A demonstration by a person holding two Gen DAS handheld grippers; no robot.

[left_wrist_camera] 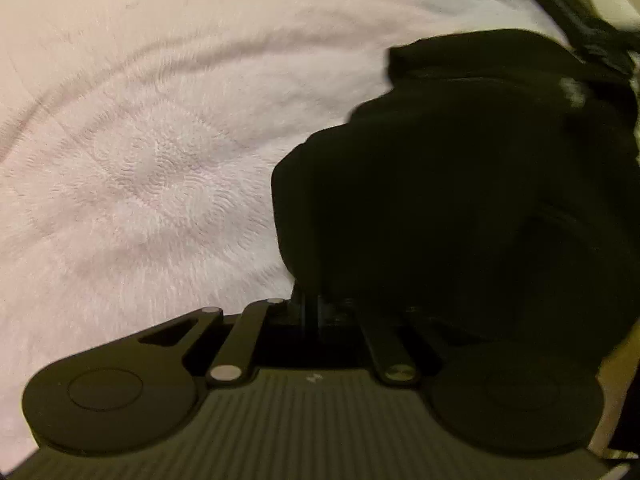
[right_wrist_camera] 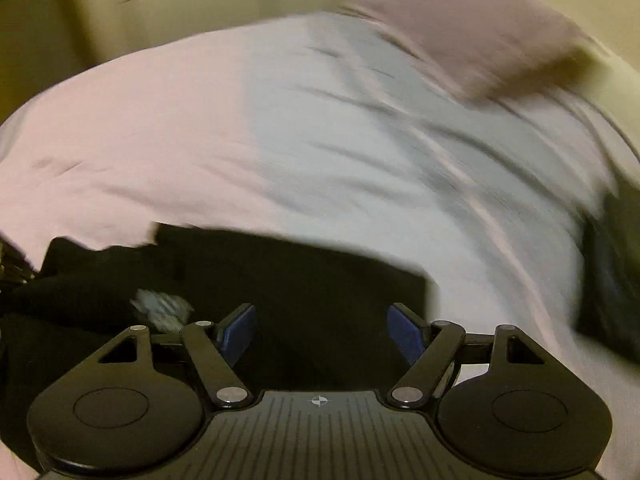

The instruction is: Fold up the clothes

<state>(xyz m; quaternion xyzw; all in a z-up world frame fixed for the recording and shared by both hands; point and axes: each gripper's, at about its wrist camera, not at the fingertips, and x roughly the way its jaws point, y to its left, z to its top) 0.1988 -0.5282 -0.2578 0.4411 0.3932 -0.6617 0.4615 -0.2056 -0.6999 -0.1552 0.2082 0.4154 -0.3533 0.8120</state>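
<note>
A black garment lies bunched on the pale bed sheet, with a small white print near its far edge. My left gripper is shut, its fingers pressed together and their tips buried in the garment's near edge, which folds over them. In the right wrist view the same black garment spreads flat below my right gripper. That gripper stands open above the cloth, and nothing lies between its blue pads.
The sheet is rumpled with long creases. A pinkish pillow lies at the far right of the bed, before a yellowish wall. A dark blurred item sits at the right edge. Another dark blurred shape shows past the garment.
</note>
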